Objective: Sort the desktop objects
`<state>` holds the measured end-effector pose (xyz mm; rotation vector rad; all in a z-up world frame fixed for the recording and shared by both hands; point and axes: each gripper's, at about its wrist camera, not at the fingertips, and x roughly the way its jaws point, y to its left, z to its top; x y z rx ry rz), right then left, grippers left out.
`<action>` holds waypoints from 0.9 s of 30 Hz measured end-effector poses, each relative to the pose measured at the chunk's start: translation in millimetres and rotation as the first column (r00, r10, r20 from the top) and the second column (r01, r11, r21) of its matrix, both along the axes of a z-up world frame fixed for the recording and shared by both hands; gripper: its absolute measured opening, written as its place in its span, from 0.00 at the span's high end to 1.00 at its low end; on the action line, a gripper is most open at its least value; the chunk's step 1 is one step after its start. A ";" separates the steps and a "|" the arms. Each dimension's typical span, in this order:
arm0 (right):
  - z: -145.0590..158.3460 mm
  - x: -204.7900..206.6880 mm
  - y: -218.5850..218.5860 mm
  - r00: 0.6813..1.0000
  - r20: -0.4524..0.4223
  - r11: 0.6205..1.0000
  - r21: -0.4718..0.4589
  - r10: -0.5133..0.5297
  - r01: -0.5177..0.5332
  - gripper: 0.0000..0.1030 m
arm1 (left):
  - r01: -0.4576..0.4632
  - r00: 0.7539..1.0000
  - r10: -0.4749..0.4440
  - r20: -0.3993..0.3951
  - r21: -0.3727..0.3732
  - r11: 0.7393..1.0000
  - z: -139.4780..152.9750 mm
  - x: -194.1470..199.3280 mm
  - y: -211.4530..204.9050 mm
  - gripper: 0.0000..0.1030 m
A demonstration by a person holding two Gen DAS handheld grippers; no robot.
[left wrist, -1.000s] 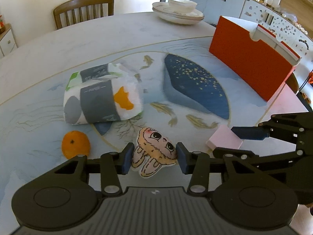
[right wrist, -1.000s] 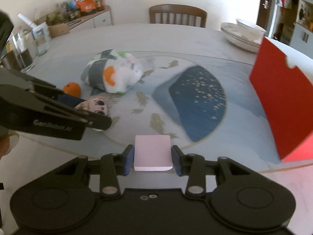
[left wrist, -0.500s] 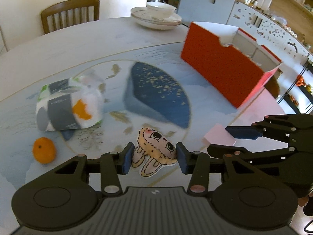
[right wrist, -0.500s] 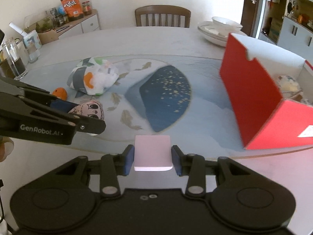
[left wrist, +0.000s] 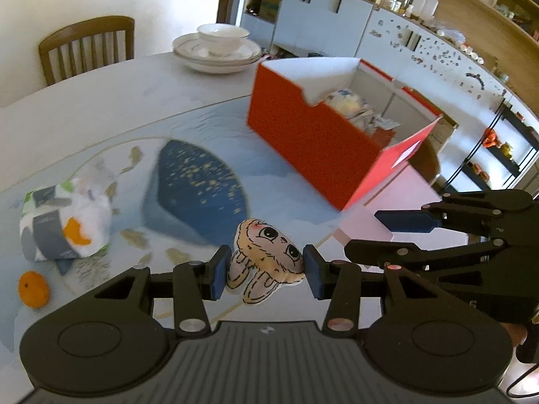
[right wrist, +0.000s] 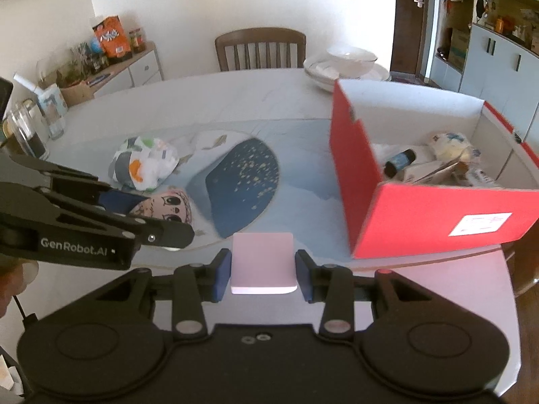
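1. While the left gripper (left wrist: pixel 264 271) hangs above the table (left wrist: pixel 101 101), its blue pads (left wrist: pixel 219 271) pinch a small plush rabbit face (left wrist: pixel 266 262) with big drawn eyes and drooping ears, clear of the tabletop.
2. Seen from the right wrist view, that gripper's black finger bears white lettering that reads "GenRobot.AI".
3. Between its own blue pads the right gripper (right wrist: pixel 262 271) clamps a pale pink block (right wrist: pixel 262 262), likewise lifted off the table.
4. Ahead and to the right stands an open red box (right wrist: pixel 421 219) with a white inside, near the table's edge.
5. A white label (right wrist: pixel 480 224) with faint reddish print sits on the box's near wall; its words are too blurred to read.
6. Inside the box lie a small dark bottle with a blue label (right wrist: pixel 399 161), a pale round bundle (right wrist: pixel 449 144) and some paper or card packets, none legible.
7. Left on the table are a soft white package with grey, green and orange patches (left wrist: pixel 64 222) and an orange fruit (left wrist: pixel 33 289), which lies just beside it.
8. The grey band on the package carries small print that cannot be read.
9. At the table's far side sit stacked white plates with a bowl (left wrist: pixel 219 48) on top, near a wooden chair (left wrist: pixel 87 47).
10. An orange snack bag (right wrist: pixel 113 37) stands on the sideboard; its logo is blurred.
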<state>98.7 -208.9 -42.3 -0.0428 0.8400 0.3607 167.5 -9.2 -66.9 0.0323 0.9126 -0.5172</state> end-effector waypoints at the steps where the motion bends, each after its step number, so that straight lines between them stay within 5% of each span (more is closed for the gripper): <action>1: 3.7 -0.1 -4.8 1.000 0.005 1.000 0.004 -0.001 0.001 0.62 | 0.003 1.000 -0.003 0.003 -0.004 1.000 2.6 -0.8 -3.0 0.56; 13: 44.7 11.2 -68.1 0.998 0.052 0.999 0.026 -0.045 0.044 0.61 | 0.062 0.997 -0.059 0.059 -0.051 0.997 39.5 0.8 -50.4 0.56; 27: 54.2 48.7 -140.7 0.993 0.066 0.994 0.043 -0.101 0.098 0.61 | 0.096 0.992 -0.090 0.091 -0.066 0.993 53.8 30.7 -118.2 0.56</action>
